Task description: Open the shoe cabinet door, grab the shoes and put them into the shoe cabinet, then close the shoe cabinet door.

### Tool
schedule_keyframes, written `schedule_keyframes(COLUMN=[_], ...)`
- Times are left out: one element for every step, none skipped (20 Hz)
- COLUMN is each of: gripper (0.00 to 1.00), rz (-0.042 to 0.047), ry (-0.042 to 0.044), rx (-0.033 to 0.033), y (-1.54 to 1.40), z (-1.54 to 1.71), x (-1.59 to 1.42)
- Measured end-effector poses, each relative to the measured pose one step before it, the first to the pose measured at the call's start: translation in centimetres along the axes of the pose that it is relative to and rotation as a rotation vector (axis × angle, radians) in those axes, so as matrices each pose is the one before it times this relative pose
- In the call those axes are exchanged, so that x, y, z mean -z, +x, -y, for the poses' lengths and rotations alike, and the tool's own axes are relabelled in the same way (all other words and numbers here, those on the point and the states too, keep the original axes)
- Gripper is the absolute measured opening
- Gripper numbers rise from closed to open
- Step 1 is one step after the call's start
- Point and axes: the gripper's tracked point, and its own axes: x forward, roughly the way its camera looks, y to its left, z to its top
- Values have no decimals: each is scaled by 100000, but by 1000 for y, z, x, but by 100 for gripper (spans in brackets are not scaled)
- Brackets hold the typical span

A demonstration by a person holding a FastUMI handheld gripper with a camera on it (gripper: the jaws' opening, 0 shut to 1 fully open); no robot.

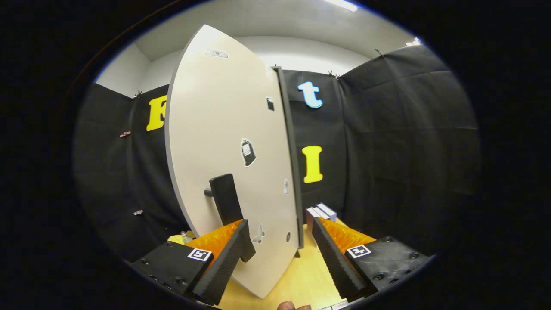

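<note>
The shoe cabinet door (pixel 224 142), a tall pale panel with small stickers, stands right ahead of me and fills the space beyond the fingers. Its dark bar handle (pixel 226 198) sticks out from the lower part of the door, just ahead of and above my left finger (pixel 230 249). My gripper (pixel 280 241) is open, with the door's lower edge between the two fingers and nothing clamped. The dark edge of the cabinet body (pixel 292 163) runs along the door's right side. The cabinet's inside is hidden behind the door.
A pale wooden tabletop (pixel 301 275) lies under the fingers. A small white and purple box (pixel 320 213) sits beyond the right finger. A yellow object (pixel 181 237) lies low at the left, behind the door. A fingertip of a person's hand (pixel 292 306) pokes in below.
</note>
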Motion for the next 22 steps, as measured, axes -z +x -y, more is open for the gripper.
schedule_keyframes(gripper=[98,98,98,98,98,98,98,98,98,98,98,98,98,98,98,98,98,98,98,98,98,98], rz=[-248,565,758,377,23,-355,-399,-166,44,258,73,296,166,362,186,-56,61,146,32,165,124,140], ry=[187,-228,-694,-980,-1277,-982,-409,717,856,-81,-725,-725,-514,-488,-766,-976,-689,-261,51,77,-167,-536], rx=[-1725,-1903,-1584,-1665,-1301,-805,-770,-648,-1215,-697,-148,-225,162,366,444,49,409,57,149,104,232,433], y=[388,238,183,30,61,-34,60,19,-218,-184,-176,-169,73,-80,-10,-60,-11,-136,-91,-129,-16,-50], z=[-1266,-1237,-1214,-1070,-759,-568,-512,-439,-435,-197,-90,-180,-280,-115,22,-49,108,30,62,86,122,173], x=[-84,-246,-155,-122,151,135,98,11,-41,-47,-75,-143,-47,-4,1,45,16,9,-45,-88,-42,24])
